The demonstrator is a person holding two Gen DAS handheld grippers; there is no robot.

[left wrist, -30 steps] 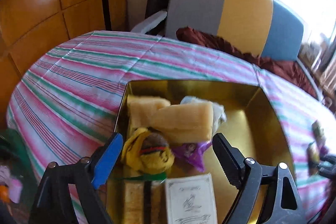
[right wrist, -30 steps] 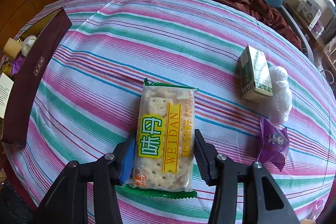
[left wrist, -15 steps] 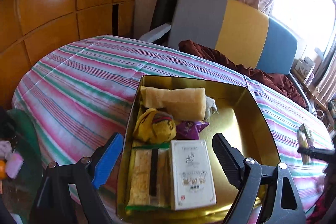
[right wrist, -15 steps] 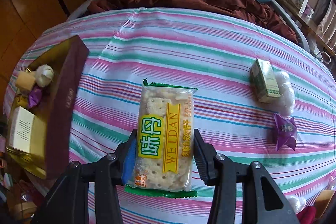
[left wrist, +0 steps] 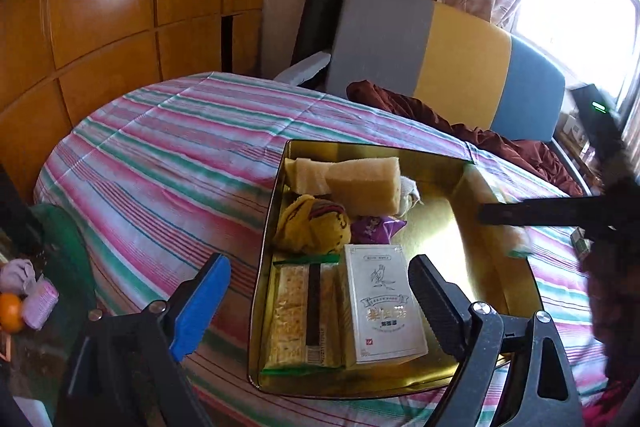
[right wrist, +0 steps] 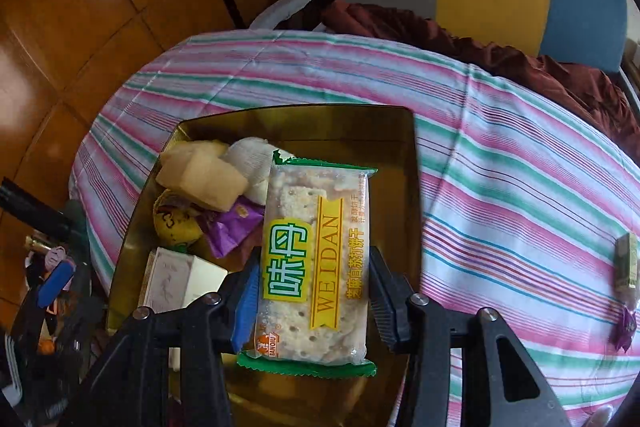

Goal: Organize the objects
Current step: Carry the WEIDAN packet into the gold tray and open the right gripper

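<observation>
Now the striped tabletop (right wrist: 500, 155) fills most of the right-wrist view, and the gold tin (right wrist: 412, 163) that lay at the left edge of that view a second ago sits at centre frame, right under the right hand-held gripper (right wrist: 312, 291). That hand-held gripper is clenched on the cracker packet (right wrist: 316, 259), its pads pressing the packet's two long sides, so the packet hangs above the bare right half of the tin, beside the sponge block (right wrist: 204, 179) and the purple wrapper (right wrist: 232, 227). Judging by this, the carry is nearly over and the release into the tin is the next step. In the left-wrist view the left hand-held gripper (left wrist: 316, 291) has just been opening; it is released, with nothing between its jaws, low in the frame over the tin's near end. A small green box (right wrist: 626, 261) and another purple wrapper (right wrist: 625, 325) lie at the right edge, not yet packed.
</observation>
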